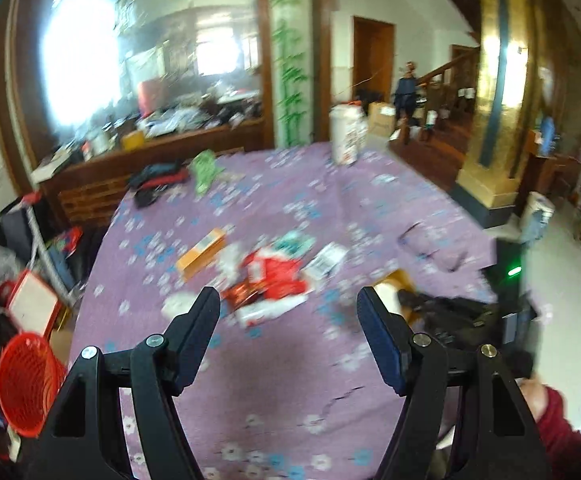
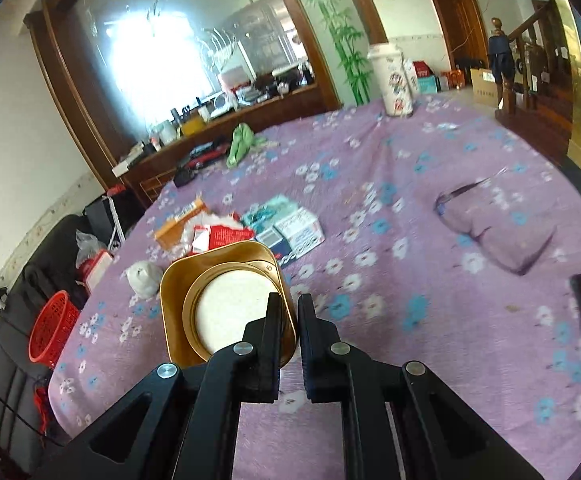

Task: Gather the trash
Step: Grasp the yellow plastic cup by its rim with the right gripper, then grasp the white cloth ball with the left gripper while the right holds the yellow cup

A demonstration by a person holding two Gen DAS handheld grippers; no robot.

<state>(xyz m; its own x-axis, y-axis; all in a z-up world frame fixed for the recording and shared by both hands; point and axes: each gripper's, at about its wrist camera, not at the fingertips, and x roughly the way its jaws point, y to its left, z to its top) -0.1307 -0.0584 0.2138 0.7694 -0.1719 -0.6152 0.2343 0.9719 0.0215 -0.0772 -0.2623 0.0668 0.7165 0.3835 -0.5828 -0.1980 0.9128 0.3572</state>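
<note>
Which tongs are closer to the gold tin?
Right. The right tongs pinch the gold tin by its rim; the left tongs hang open beside it, aimed at the wrappers.

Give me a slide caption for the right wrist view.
Right gripper pinches a gold container's rim above the floral tablecloth.

I see glossy gold container, metal or plastic unclear; matt purple floral cloth; red plastic mesh basket; crinkled shiny red wrapper.

Home living room: floral-clothed table, mirrored wooden sideboard, staircase.
</note>
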